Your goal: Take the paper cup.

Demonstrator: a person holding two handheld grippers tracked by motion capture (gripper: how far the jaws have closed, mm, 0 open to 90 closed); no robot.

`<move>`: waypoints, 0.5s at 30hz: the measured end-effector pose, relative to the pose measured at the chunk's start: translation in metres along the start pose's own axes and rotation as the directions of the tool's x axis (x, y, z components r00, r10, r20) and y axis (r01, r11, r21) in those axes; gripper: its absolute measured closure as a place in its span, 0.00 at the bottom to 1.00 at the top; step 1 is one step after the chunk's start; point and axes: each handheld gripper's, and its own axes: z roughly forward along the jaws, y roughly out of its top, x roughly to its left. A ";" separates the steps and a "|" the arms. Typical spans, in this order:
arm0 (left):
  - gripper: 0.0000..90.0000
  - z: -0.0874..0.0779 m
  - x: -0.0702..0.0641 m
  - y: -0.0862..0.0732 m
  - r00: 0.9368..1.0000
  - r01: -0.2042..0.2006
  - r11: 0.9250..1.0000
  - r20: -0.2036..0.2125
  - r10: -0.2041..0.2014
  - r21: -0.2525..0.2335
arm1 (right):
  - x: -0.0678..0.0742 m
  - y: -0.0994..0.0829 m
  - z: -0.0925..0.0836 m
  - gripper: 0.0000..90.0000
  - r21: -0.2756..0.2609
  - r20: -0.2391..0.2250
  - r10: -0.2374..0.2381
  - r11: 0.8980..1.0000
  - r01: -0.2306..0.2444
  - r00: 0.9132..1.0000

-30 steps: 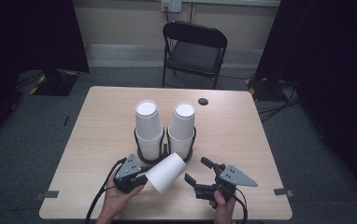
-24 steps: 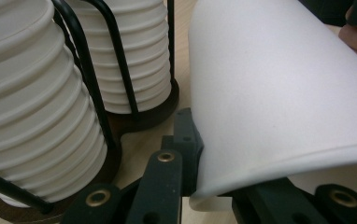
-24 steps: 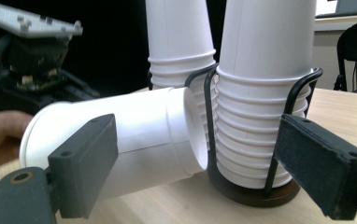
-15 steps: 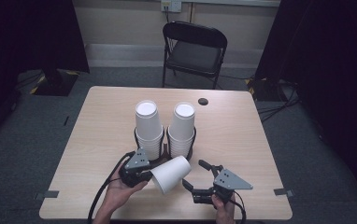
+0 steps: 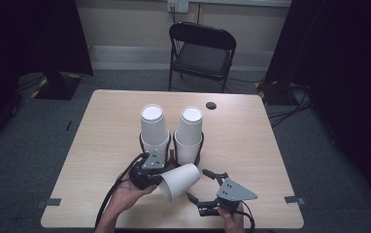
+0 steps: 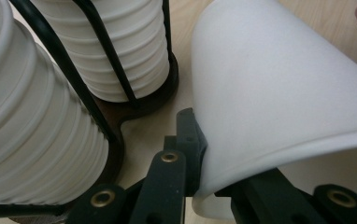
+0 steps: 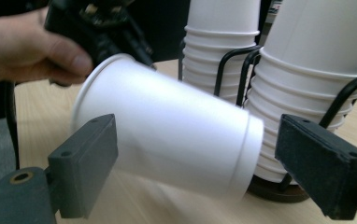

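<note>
The left tool (image 5: 155, 178) pinches the rim of a smooth, tapered white paper cup (image 5: 179, 180) lying sideways, while the right tool (image 5: 204, 190) gapes wide over the pale wood-grain desk (image 5: 101, 131).

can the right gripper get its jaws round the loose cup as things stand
Probably yes: the right gripper is open beside the cup, which the left gripper holds tilted by its rim; nothing lies between.

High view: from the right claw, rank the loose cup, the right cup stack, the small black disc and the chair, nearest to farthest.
Measured from the right claw:
1. Loose cup, lying sideways just to its left, held by the left claw.
2. Right cup stack, behind it at mid-table.
3. Small black disc, near the table's far edge.
4. Chair, on the floor beyond the table.
</note>
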 end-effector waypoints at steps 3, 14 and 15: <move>0.95 0.000 0.001 0.002 1.000 0.008 1.000 -0.012 -0.008 0.025 | 0.001 -0.001 0.002 0.14 0.014 -0.011 -0.017 1.000 0.017 1.000; 0.95 0.004 0.008 0.018 0.998 0.010 0.981 0.051 -0.021 0.196 | 0.007 -0.004 0.010 0.14 0.064 -0.041 -0.073 0.995 0.075 0.997; 0.95 0.005 0.009 0.020 0.998 0.009 0.979 0.063 -0.022 0.203 | 0.007 -0.004 0.012 0.15 0.076 -0.058 -0.069 0.994 0.073 0.996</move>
